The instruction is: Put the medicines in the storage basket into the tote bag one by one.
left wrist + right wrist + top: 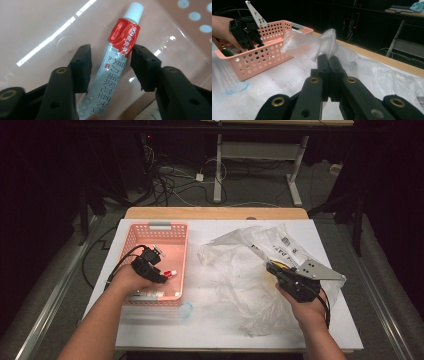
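Note:
A red and grey tube with a white cap (117, 62) lies on the floor of a pink perforated basket (155, 226) at the table's left. My left gripper (111, 53) reaches down into the basket (269, 25), its jaws standing on either side of the tube (170, 273) with a little room left; the left gripper (162, 272) is open. At the right, my right gripper (270, 266) is shut on a pinched fold of a crumpled clear plastic bag (240, 265). In the right gripper view that fold of the bag (327, 42) rises above the closed tips of my right gripper (329, 57).
More items lie in the basket's near end, among them a pale tube (147, 295). A small clear bluish ring (186, 310) sits on the white mat in front of the basket. The wooden table edge (215, 213) runs along the back, with cables and desk legs beyond.

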Tool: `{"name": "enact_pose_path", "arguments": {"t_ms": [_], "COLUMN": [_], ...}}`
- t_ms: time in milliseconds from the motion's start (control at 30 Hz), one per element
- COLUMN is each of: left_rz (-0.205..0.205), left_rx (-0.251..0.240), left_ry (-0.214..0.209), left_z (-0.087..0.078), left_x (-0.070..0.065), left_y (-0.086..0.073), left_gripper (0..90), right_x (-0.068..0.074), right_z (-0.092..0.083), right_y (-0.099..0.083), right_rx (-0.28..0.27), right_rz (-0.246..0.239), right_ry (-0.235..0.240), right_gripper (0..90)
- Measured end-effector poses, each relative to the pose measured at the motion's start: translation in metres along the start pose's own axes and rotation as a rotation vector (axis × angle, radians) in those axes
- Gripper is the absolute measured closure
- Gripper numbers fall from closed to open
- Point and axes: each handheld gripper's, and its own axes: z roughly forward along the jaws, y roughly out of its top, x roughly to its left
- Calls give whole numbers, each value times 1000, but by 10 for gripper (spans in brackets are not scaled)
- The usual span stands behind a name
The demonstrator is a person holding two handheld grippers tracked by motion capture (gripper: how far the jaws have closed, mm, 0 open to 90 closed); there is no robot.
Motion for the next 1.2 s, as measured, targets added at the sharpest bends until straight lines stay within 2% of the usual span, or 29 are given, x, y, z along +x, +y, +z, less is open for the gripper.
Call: {"name": "enact_pose_path", "arguments": {"t_ms": [133,367,667,1200], "left_rz": [14,35,54,46], "left_rx": [2,-4,-6,-12], "left_ry": [17,16,25,39], "left_z": [0,2,2,1], "left_x": [0,-4,-6,-7], "left_y": [0,3,4,3], "left_gripper": [588,669,684,685], "right_x": [1,1,2,-1], "right_z": [-1,-1,-4,-8], "right_y": [0,0,1,1], "right_rx": [0,-4,-10,-17], "right_rz": [-1,-3,-7,-5], "right_ry": [-1,4,7,9], "right_gripper": [900,900,900,900]}}
